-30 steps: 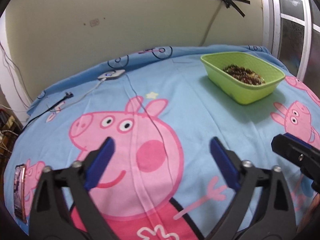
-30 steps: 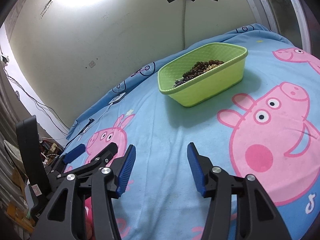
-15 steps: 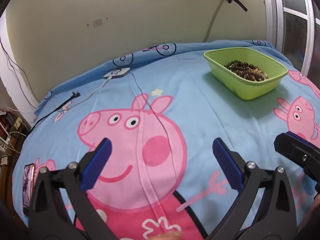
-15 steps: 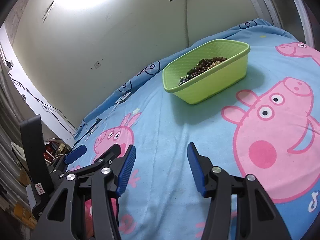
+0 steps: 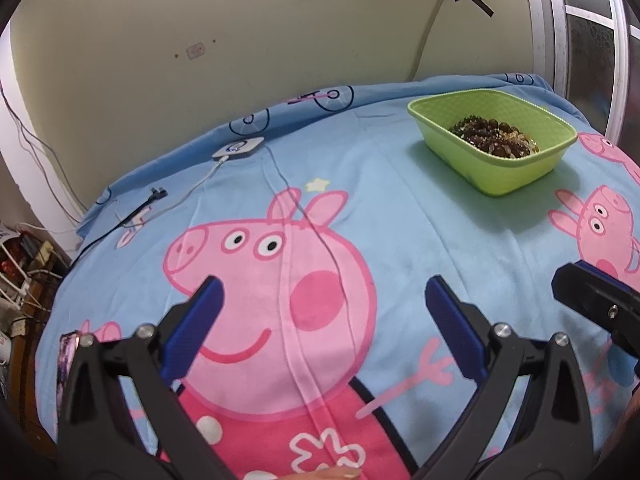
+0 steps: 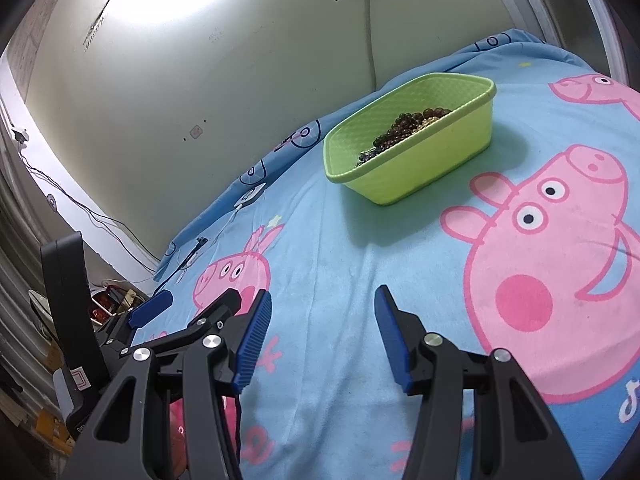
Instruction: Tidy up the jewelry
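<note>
Beaded jewelry [image 5: 494, 138] lies piled inside a green basket [image 5: 516, 172] at the far right of the bed [image 5: 400, 216], which is covered by a blue cartoon-pig sheet. Left gripper [image 5: 324, 328] hovers over the near centre of the bed, jaws apart and empty. Right gripper [image 6: 322, 340] hovers just beside it, jaws likewise apart and empty. A white charger [image 5: 238, 148] with its cable lies at the far left.

Even indoor light, blown-out wall glare upper left, fisheye-bent dark edges
</note>
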